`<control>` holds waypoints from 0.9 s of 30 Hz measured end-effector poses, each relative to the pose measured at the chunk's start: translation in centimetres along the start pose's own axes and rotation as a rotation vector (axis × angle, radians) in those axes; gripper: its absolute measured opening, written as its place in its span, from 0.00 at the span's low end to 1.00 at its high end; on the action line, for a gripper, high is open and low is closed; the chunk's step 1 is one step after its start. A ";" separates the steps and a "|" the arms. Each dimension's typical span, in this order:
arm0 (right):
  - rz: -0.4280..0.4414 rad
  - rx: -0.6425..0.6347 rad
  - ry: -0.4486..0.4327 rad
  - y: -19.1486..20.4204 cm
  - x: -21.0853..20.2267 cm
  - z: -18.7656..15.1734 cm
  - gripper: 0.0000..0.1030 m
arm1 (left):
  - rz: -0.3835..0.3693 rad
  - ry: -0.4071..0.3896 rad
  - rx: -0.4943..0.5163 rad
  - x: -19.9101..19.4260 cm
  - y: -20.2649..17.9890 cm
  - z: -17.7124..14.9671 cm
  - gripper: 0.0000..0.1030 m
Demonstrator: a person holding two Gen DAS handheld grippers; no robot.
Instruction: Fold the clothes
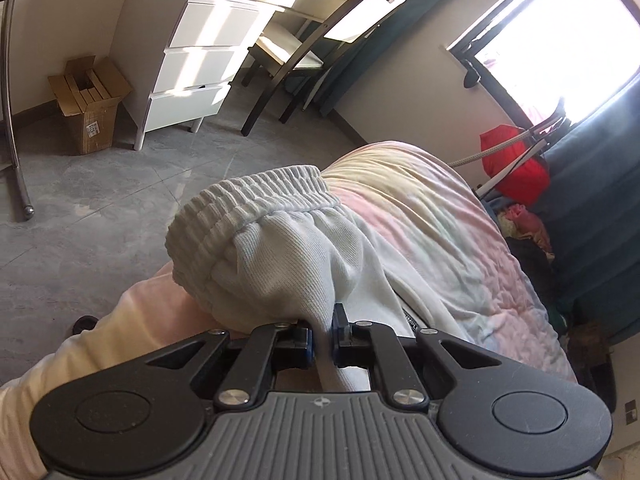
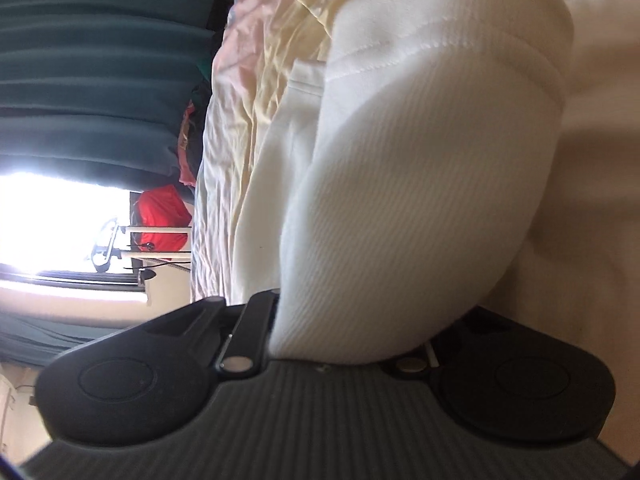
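Bed w/ pastel pink-yellow quilt [image 1: 432, 216] spreads ahead of both claws. White ribbed garment [image 1: 288, 248] lies bunched on it, elastic waistband [image 1: 248, 196] just beyond left claw [image 1: 323, 344], whose pads pinch a fold of the fabric. Right claw [image 2: 352, 336] is mostly buried under the same white cloth; its grip can't be made out. White drawer unit [image 1: 196, 60] far ahead-left, cardboard box [image 1: 90, 104] beside it.

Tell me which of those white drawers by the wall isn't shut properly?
The bottom drawer of the white chest: its front tilts out with a dark gap at its top edge, while the drawers above it sit flush and closed.
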State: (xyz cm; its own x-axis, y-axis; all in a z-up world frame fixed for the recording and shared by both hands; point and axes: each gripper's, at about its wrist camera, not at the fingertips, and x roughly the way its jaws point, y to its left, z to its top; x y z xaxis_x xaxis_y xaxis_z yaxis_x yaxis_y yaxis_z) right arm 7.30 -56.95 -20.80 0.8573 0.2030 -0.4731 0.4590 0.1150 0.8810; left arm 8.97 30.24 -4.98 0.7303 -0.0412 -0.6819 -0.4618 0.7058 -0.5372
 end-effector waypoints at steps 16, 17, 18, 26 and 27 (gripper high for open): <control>0.071 -0.007 -0.175 -0.4 -1.5 -0.1 0.86 | 0.184 -0.071 0.409 -6.3 -5.2 -3.1 0.91; 0.067 -0.013 -0.189 -0.6 -1.7 0.1 0.85 | 0.184 -0.089 0.416 -6.8 -5.6 -3.1 0.91; 0.061 -0.021 -0.199 -0.6 -1.8 0.3 0.85 | 0.175 -0.110 0.429 -7.3 -6.4 -3.2 0.91; -0.054 -0.134 -0.190 -0.7 -2.6 0.3 0.59 | 0.061 -0.203 0.549 -7.0 -15.8 -7.3 0.95; -0.068 -0.155 -0.180 -0.7 -2.6 0.2 0.58 | 0.032 -0.190 0.564 -6.1 -17.4 -8.6 0.95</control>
State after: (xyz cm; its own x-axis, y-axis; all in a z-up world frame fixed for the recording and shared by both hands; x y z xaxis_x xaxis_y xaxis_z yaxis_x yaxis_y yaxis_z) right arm 4.84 -57.77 -20.22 0.8595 0.0151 -0.5109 0.4879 0.2735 0.8290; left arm 8.20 12.17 4.28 0.8220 0.0768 -0.5643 -0.1843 0.9734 -0.1361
